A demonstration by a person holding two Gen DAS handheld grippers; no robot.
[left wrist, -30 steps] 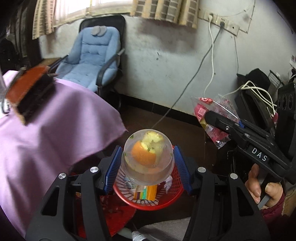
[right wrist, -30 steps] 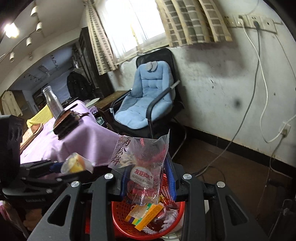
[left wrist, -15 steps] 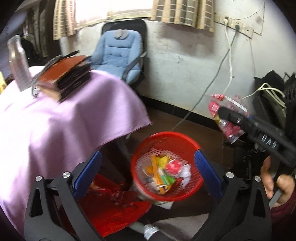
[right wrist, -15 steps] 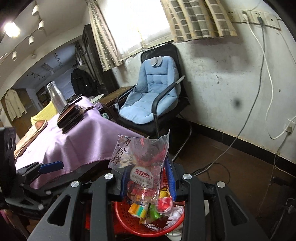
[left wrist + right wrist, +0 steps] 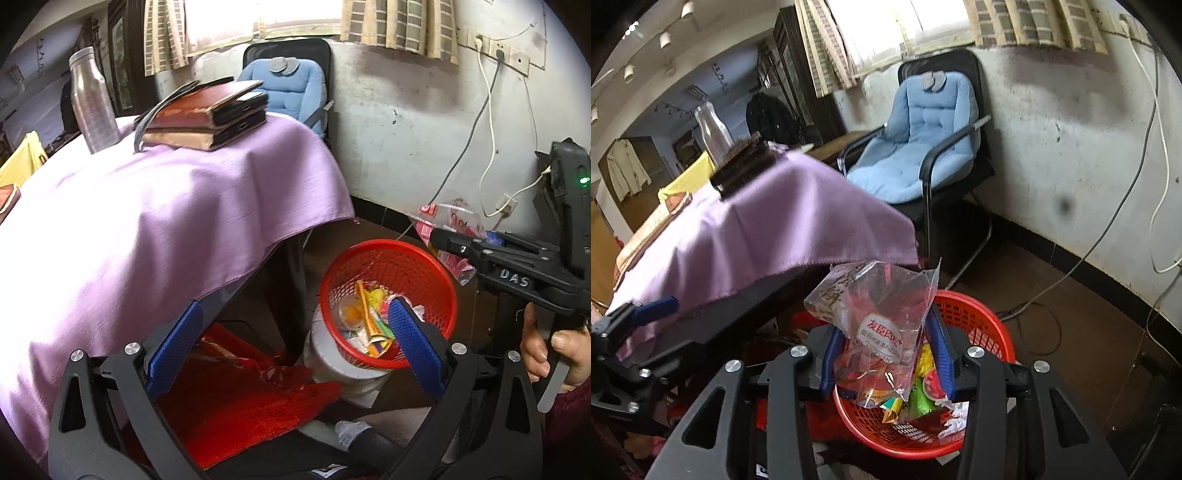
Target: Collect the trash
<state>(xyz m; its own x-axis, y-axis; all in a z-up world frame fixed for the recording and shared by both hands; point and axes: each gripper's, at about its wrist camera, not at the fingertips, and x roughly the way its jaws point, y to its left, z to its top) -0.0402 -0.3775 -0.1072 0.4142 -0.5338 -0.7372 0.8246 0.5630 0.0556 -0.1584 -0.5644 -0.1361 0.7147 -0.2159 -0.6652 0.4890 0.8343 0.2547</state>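
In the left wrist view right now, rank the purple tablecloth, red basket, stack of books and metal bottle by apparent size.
1. purple tablecloth
2. red basket, though it sits nearer the camera
3. stack of books
4. metal bottle

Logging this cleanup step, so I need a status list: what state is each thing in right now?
Left gripper: open, empty.
Right gripper: jaws just opening, snack bag between them.
Snack bag: crumpled, over the basket.
Red basket: upright, part-filled with trash.
Clear cup: lying in the basket.
Metal bottle: upright on the table.
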